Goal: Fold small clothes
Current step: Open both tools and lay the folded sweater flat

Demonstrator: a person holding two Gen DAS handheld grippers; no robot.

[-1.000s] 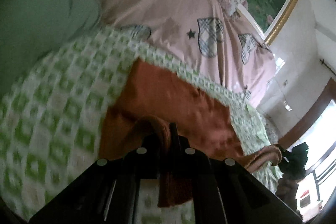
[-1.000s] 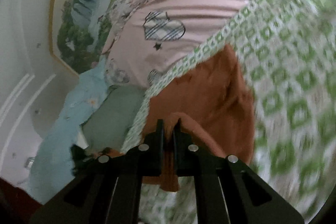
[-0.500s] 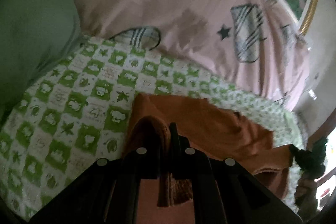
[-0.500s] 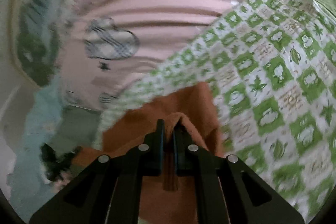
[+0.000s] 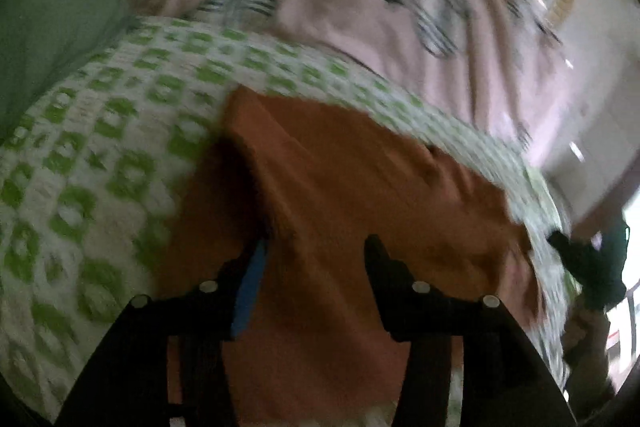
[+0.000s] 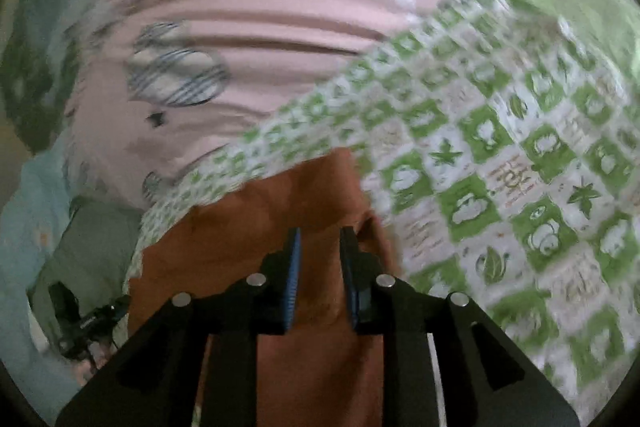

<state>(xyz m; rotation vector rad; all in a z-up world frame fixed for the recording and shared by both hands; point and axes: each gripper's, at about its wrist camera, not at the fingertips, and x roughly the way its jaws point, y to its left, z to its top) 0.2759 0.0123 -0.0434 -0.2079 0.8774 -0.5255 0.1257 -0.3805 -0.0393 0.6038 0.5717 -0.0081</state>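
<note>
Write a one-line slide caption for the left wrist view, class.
Open left gripper above an orange garment lying on a green-checked blanket.

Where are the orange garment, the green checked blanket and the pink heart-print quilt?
orange garment (image 5: 360, 187): left wrist view, flat middle of the cloth.
green checked blanket (image 6: 500, 187): right wrist view, bare patterned area right of the garment.
pink heart-print quilt (image 6: 280, 19): right wrist view, plain pink stretch between hearts.

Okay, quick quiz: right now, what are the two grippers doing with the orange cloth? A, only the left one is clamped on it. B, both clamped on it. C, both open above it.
C: the left gripper and right gripper both show spread jaws, with the orange cloth lying between them, ungripped.
</note>
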